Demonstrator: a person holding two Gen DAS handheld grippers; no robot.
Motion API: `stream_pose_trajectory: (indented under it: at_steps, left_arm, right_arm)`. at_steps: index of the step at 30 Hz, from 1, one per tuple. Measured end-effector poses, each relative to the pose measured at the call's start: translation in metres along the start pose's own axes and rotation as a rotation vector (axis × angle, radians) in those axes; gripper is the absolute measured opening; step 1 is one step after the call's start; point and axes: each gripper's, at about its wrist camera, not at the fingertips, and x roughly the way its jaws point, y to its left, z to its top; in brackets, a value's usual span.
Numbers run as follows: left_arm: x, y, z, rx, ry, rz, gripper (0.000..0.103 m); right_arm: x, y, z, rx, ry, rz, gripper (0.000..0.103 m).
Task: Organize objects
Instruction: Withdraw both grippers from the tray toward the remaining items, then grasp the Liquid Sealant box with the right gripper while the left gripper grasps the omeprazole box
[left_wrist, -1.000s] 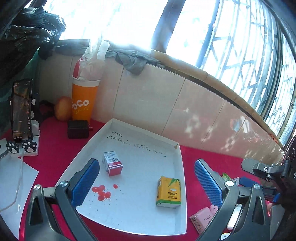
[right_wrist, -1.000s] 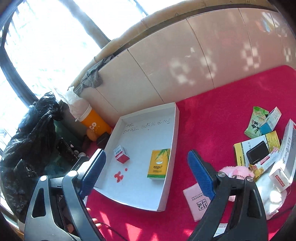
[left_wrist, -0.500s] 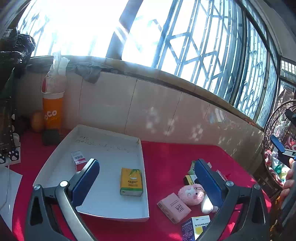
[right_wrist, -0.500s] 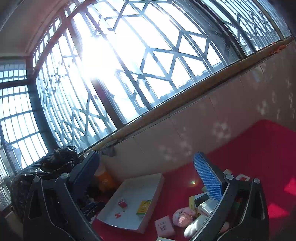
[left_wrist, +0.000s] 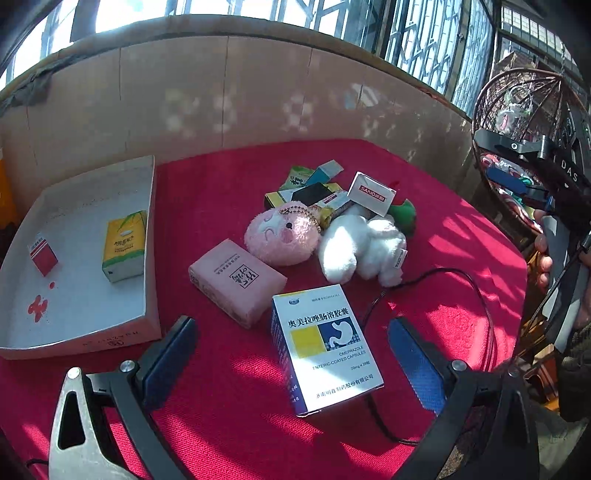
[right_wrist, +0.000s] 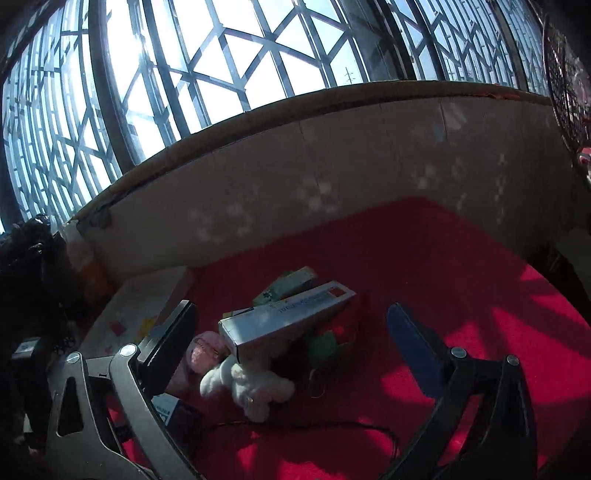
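Left wrist view: left gripper (left_wrist: 291, 354) hovering low over red worktop (left_wrist: 443, 229), jaws spread wide, gripping nothing, a white-and-blue medicine box (left_wrist: 325, 350) lying flat on the cloth between them without touching either pad. Just beyond it, lying at an angle, a pink box (left_wrist: 236, 277). Farther back, sitting side by side and touching, a pink plush (left_wrist: 282, 236) and a white plush (left_wrist: 362, 247), with a green plush piece (left_wrist: 404, 216) showing behind the white one. Leaning over the plush toys at the far side, a heap of small cartons, topped by a white carton (left_wrist: 371, 194) with a red label. Trailing across the cloth on the right, a black cable (left_wrist: 472, 291). Resting at the left edge of the worktop, a white tray (left_wrist: 147, 236), holding a yellow carton (left_wrist: 123, 245) near its right wall and a small red-and-white box (left_wrist: 43, 254) farther left, well apart. Showing at the right edge, a hand (left_wrist: 545, 262) gripping the other tool.

Right wrist view: right gripper (right_wrist: 291, 347) pointing at the same heap from the opposite side, jaws standing fully wide and holding nothing, with the white carton (right_wrist: 284, 319) and white plush (right_wrist: 247, 384) lying between them, untouched.
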Motion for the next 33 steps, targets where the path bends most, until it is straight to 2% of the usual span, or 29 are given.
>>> stream_pose_trajectory:
  at_steps: [2,3,6,8,9,11,13,16,21,25,27,28,31,33]
  left_arm:
    - [0.012,-0.009,-0.005,0.032,0.041,0.011,0.103]
    - [0.017,-0.013,-0.007,0.049,0.062,0.022,0.103]
    - [0.031,-0.017,-0.013,0.069,0.112,0.053,0.103]
    - [0.034,-0.013,-0.015,0.055,0.124,0.065,0.099]
    - [0.034,-0.01,-0.016,0.043,0.124,0.065,0.095]
    - [0.032,-0.004,-0.017,0.017,0.117,0.069,0.09]
    - [0.032,0.001,-0.018,-0.003,0.12,0.069,0.08]
    - [0.037,0.006,-0.019,-0.019,0.136,0.06,0.069]
    - [0.04,0.006,-0.018,-0.014,0.144,0.063,0.064]
    - [0.039,0.006,-0.018,-0.016,0.143,0.064,0.06]
    - [0.039,0.006,-0.017,-0.019,0.14,0.064,0.057]
    - [0.038,0.006,-0.017,-0.019,0.137,0.061,0.052]
    - [0.035,0.007,-0.017,-0.026,0.123,0.046,0.051]
    - [0.033,0.007,-0.016,-0.028,0.104,0.041,0.05]
  right_arm:
    - [0.017,-0.006,-0.009,0.014,0.073,0.012,0.103]
    - [0.024,-0.011,-0.012,0.055,0.104,0.045,0.103]
    - [0.045,-0.024,-0.017,0.267,0.185,0.238,0.103]
    - [0.067,-0.032,-0.022,0.426,0.267,0.359,0.103]
    - [0.077,-0.035,-0.024,0.488,0.304,0.376,0.103]
    - [0.093,-0.042,-0.031,0.574,0.346,0.352,0.103]
    - [0.103,-0.049,-0.039,0.649,0.354,0.317,0.103]
    - [0.116,-0.057,-0.046,0.744,0.364,0.34,0.103]
    - [0.138,-0.046,-0.047,0.835,0.385,0.395,0.099]
    - [0.15,-0.044,-0.043,0.867,0.381,0.388,0.086]
    - [0.155,-0.043,-0.044,0.863,0.391,0.386,0.069]
    - [0.158,-0.044,-0.045,0.866,0.4,0.389,0.053]
    - [0.158,-0.046,-0.049,0.877,0.392,0.417,0.03]
    - [0.154,-0.047,-0.049,0.879,0.379,0.442,0.029]
